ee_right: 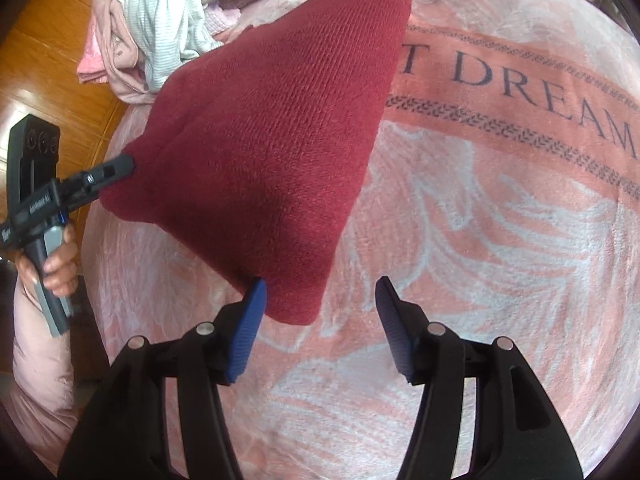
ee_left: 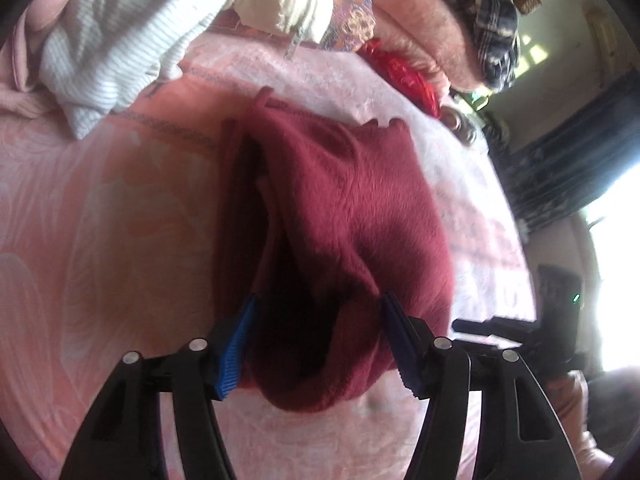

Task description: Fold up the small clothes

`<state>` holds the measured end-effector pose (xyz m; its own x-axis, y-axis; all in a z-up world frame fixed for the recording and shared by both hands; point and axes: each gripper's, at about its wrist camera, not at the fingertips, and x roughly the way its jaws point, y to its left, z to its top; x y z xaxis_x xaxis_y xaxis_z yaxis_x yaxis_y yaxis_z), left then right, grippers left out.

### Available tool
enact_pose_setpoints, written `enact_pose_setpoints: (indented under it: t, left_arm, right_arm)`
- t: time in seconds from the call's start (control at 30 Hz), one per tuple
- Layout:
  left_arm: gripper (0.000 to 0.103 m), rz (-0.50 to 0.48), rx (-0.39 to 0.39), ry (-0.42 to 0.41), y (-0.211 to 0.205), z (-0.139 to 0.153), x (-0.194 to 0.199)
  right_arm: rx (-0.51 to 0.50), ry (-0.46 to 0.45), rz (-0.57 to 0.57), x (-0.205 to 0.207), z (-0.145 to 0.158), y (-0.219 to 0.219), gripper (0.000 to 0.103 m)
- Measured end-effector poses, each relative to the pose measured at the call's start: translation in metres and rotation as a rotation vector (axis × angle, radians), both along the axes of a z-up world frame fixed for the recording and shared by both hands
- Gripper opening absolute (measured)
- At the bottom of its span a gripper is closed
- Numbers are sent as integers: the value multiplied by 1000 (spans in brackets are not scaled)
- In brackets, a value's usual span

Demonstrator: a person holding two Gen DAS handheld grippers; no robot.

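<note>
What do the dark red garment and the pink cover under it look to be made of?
Dark red garment: seemingly a knit, likely wool or acrylic; matte, with rows of stitches showing and a fuzzy nap. Pink cover: looks like plush fleece, soft and slightly sheeny, with a short pile and a pale printed leaf pattern and lettering.

The right gripper (ee_right: 320,312) stands with its blue pads apart, the maroon knitted garment (ee_right: 272,140) brushing its left pad. Beyond and to the left, the left gripper (ee_right: 120,166) meets the garment's far corner. Pink "DREAM" blanket (ee_right: 500,220) lies beneath.
</note>
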<state>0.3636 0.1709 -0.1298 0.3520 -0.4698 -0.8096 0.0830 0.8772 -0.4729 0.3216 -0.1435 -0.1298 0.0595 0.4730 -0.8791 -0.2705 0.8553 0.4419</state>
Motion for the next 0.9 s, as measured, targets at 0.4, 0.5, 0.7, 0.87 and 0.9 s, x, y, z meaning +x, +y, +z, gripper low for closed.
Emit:
enact_pose_setpoints:
  t: [0.4,0.5,0.7,0.87,0.9]
  left_arm:
    - [9,-48,75,-29,0,-9,-15]
    - [10,-51,98,26,3,-32,-13]
    - [10,-30,57,41,5,-47,-12]
    - [12,-32,35,45,7,-43,-15]
    - [13,-30,21,49,8,-43,-16]
  right_arm:
    - [-142,-48,58,-9,2,34,17]
    - [-131,-27,37,-8,-5,30,17]
    - [-141,-29,30,-11,-7,30,17]
    - [-151,-42,26,-14,-6,36,17]
    - [-154,-50,27,-15,-5,36,17]
